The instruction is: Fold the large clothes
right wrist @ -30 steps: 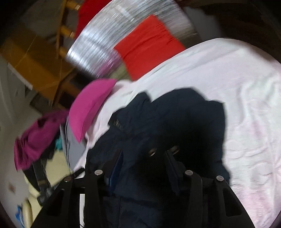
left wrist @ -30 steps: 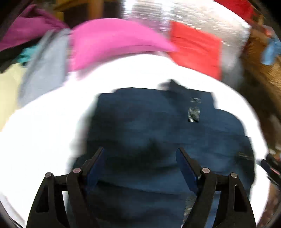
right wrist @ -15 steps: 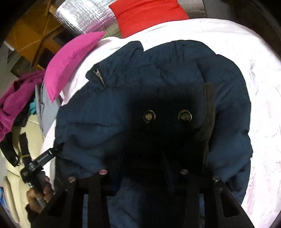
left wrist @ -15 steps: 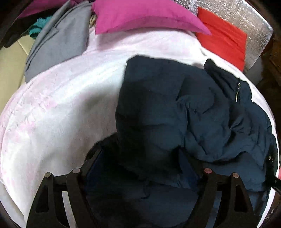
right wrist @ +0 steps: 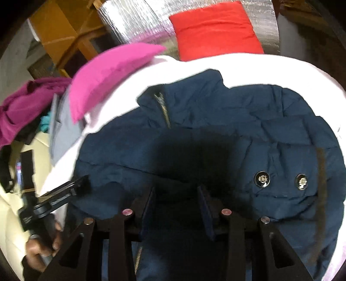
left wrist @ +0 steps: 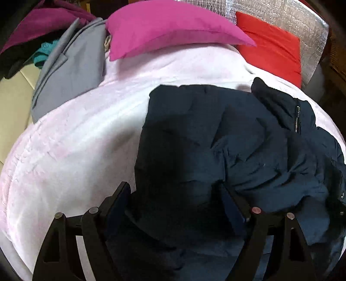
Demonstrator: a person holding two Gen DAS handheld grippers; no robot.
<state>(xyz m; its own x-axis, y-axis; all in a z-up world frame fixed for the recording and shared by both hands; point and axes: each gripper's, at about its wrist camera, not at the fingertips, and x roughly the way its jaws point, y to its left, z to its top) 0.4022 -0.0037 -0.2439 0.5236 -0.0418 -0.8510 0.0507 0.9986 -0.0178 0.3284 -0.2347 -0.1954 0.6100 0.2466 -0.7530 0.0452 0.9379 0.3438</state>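
A navy puffer jacket (left wrist: 216, 140) lies rumpled on a pale pink blanket (left wrist: 75, 140). Its zipped collar (left wrist: 297, 118) points toward the pillows. My left gripper (left wrist: 177, 194) is open, low over the jacket's left edge, and a bulge of fabric sits between its wide fingers. In the right wrist view the jacket (right wrist: 216, 112) fills the middle, with two snap buttons (right wrist: 261, 179) to the right. My right gripper (right wrist: 176, 190) has its jaws drawn in on a dark fold of the jacket. A hand holds the left gripper (right wrist: 83, 183) at the jacket's left edge.
A pink pillow (left wrist: 168, 28) and a red cushion (left wrist: 272, 49) lie at the far end, against a silver foil mat (left wrist: 281, 15). A grey garment (left wrist: 71, 69) and a magenta one (left wrist: 32, 23) are piled at the far left, over a cream sofa (left wrist: 10, 97).
Both grippers have come down closer to the jacket. Fabric now bulges between the left fingers. The right jaws have narrowed and shifted left, so the snap buttons now sit to their right.
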